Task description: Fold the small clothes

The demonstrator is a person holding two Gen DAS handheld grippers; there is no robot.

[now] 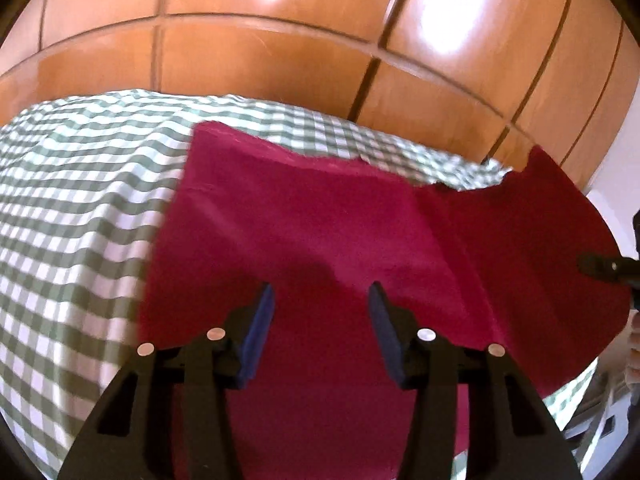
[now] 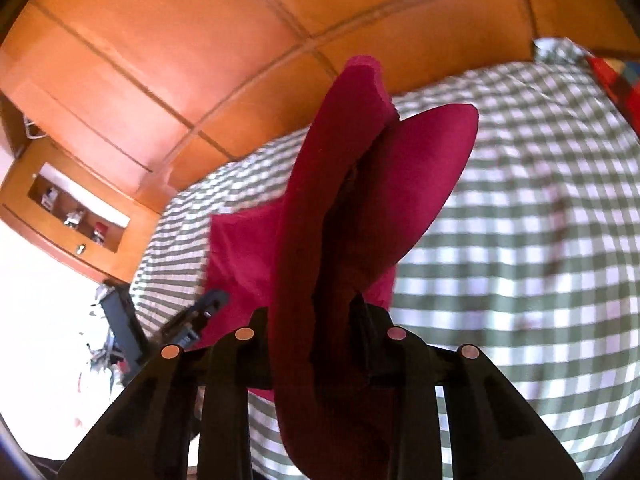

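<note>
A magenta-red cloth (image 1: pixel 320 216) lies on the green-and-white checked bed cover (image 1: pixel 80 208). My left gripper (image 1: pixel 322 300) is open, its blue pads (image 1: pixel 262 320) just above the cloth's near part, holding nothing. The cloth's right side is lifted off the bed. In the right wrist view my right gripper (image 2: pixel 332 320) is shut on a fold of the cloth (image 2: pixel 344 184), which stands up between the fingers and hides the pads. The rest of the cloth (image 2: pixel 240 248) lies flat to the left, with the left gripper (image 2: pixel 200 312) beside it.
A wooden panelled wardrobe (image 1: pixel 280 48) rises behind the bed. A wooden shelf unit (image 2: pixel 80 216) with small items stands at the left in the right wrist view. A coloured patchwork cloth (image 2: pixel 616 76) lies at the bed's far right corner.
</note>
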